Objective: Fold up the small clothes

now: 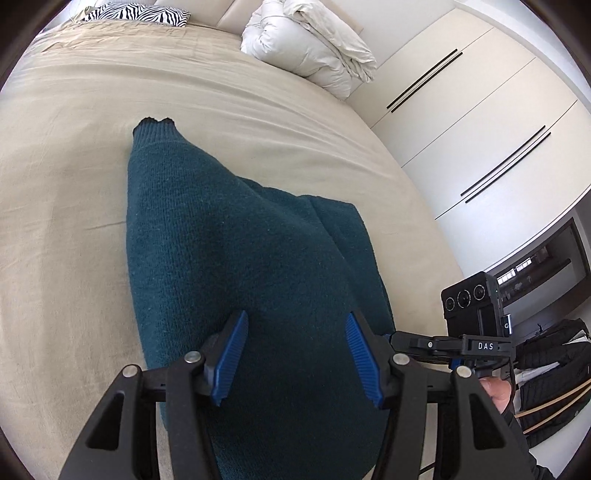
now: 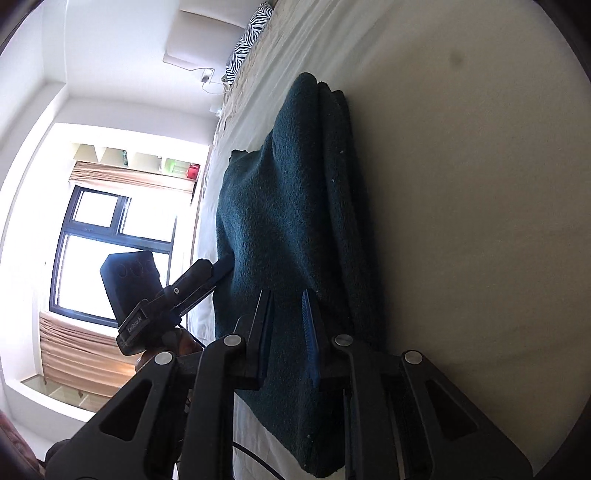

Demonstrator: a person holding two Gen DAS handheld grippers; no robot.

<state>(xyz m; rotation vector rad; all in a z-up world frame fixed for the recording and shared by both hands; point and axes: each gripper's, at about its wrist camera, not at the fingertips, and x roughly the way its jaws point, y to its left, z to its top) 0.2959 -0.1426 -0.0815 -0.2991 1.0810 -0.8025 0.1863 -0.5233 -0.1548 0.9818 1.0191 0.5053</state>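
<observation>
The right gripper (image 2: 288, 332) has its blue-padded fingers (image 2: 310, 332) drawn close together on a fold of the dark teal knit sweater (image 2: 280, 221), pinching its near edge; the cloth rises between the pads and runs away from them in a taut ridge. The left gripper (image 1: 295, 350) stands about half open, its ribbed blue fingers (image 1: 232, 354) either side of the knit. From its own camera the cloth bulges up between the pads, and whether they press on it or only straddle it cannot be told; in the right wrist view one of its pads seems to touch the sweater's edge.

The sweater lies on the bed (image 1: 74, 184), on a beige sheet, partly folded: a layer is doubled over on one side, and a ribbed cuff or hem (image 1: 155, 125) points toward the head of the bed. Beyond it sit a rumpled white duvet (image 1: 306, 48) and a zebra-print pillow (image 1: 136, 13); white wardrobe doors (image 1: 480, 110) stand to the side.

By my reading, the step in hand is carrying the near edge over to make another fold, both hands lifting the same side. The next move would call for keeping the two corners level as they travel, laying the edge squarely on the far layers, and loosening the grip only once the cloth rests flat. Thick knit like this is likely to spring back and may need smoothing.
</observation>
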